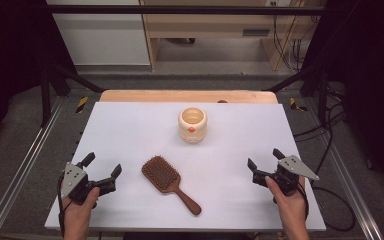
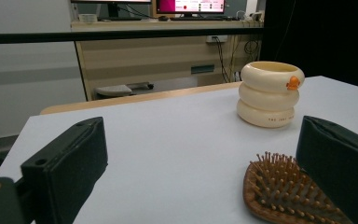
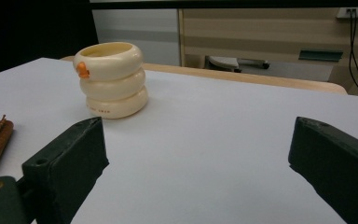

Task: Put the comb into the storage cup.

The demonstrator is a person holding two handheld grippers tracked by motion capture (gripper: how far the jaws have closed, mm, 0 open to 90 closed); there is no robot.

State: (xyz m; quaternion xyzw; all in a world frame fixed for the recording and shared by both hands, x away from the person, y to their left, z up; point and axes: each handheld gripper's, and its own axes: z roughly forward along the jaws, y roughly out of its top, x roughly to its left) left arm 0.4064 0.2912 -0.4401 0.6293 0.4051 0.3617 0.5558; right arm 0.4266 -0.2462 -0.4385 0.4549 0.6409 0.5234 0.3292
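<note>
Hairbrush (image 1: pixel 169 182) lies between both released claws, nearer left claw (image 1: pixel 102 166) than right claw (image 1: pixel 265 158)

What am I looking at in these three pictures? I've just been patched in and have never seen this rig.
No robot arm here: a person stands at a white table and holds a hand-held two-jaw tool in each hand. The high view looks down from above the person's side. It shows the left gripper at lower left and the right gripper at lower right. The other two pictures come from cameras riding on each gripper, looking out between its own black jaws.

On the table lie a wooden hairbrush, bristles up, between the two grippers, and a cream ringed cup with a small orange mark, farther back near the middle.

Both grippers stand open and hold nothing; neither touches the hairbrush or the cup.
</note>
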